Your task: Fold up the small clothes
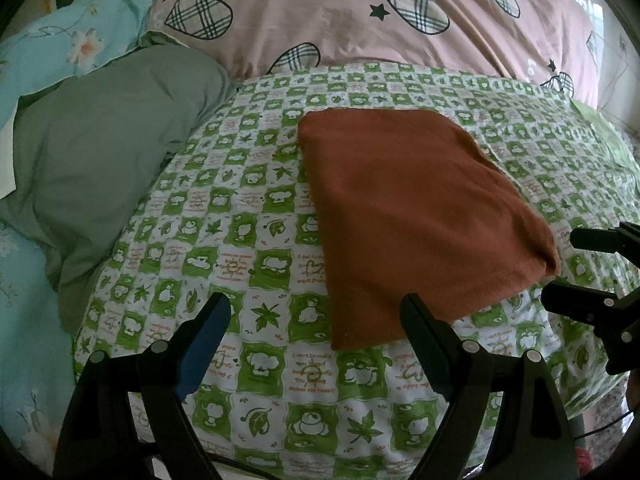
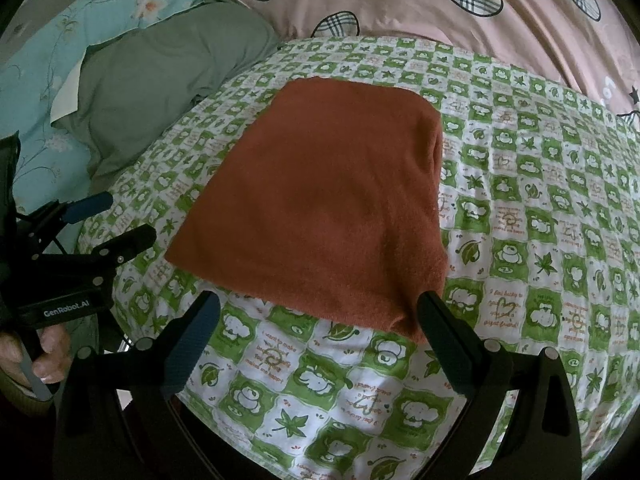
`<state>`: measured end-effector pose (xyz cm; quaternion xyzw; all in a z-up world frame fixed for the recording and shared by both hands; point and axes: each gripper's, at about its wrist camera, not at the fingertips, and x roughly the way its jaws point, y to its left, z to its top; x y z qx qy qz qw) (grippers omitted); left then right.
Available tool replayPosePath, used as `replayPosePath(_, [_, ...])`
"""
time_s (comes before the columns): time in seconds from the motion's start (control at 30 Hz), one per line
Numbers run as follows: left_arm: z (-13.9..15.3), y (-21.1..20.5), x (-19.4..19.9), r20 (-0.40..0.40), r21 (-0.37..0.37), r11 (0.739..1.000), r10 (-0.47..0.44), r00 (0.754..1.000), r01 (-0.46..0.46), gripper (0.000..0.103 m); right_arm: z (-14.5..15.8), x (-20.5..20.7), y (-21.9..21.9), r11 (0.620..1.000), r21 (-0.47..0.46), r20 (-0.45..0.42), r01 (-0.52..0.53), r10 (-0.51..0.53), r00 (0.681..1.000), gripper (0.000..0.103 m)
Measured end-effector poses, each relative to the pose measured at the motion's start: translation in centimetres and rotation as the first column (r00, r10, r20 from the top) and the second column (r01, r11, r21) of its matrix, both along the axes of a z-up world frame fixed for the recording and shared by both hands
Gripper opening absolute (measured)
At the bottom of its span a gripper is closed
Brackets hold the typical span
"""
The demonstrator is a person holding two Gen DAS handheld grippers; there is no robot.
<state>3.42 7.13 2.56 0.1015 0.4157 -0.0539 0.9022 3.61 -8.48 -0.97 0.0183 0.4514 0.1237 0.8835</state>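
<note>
A rust-orange cloth (image 1: 416, 216) lies folded flat on the green-and-white patterned sheet (image 1: 256, 216); it also shows in the right wrist view (image 2: 320, 208). My left gripper (image 1: 316, 312) is open and empty, just in front of the cloth's near left corner, above the sheet. My right gripper (image 2: 318, 312) is open and empty at the cloth's near edge, its right finger (image 2: 444, 320) beside the near right corner. The right gripper shows at the right edge of the left wrist view (image 1: 560, 264). The left gripper shows at the left of the right wrist view (image 2: 120, 220).
A grey-green pillow (image 1: 100, 160) lies left of the sheet, a pink quilt with plaid hearts (image 1: 360, 12) behind it, and a blue floral cover (image 1: 48, 48) at far left. A hand (image 2: 44, 356) holds the left gripper's handle.
</note>
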Motion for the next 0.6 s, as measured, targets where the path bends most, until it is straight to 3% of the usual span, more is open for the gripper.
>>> replayPosePath(0.6, [-0.28, -0.40, 0.05, -0.005, 0.002, 1.000, -0.008, 1.000, 0.008, 0.087, -0.08, 0.11, -0.09, 1.000, -0.001, -0.002, -0.001, 0.001, 1.000, 0.099])
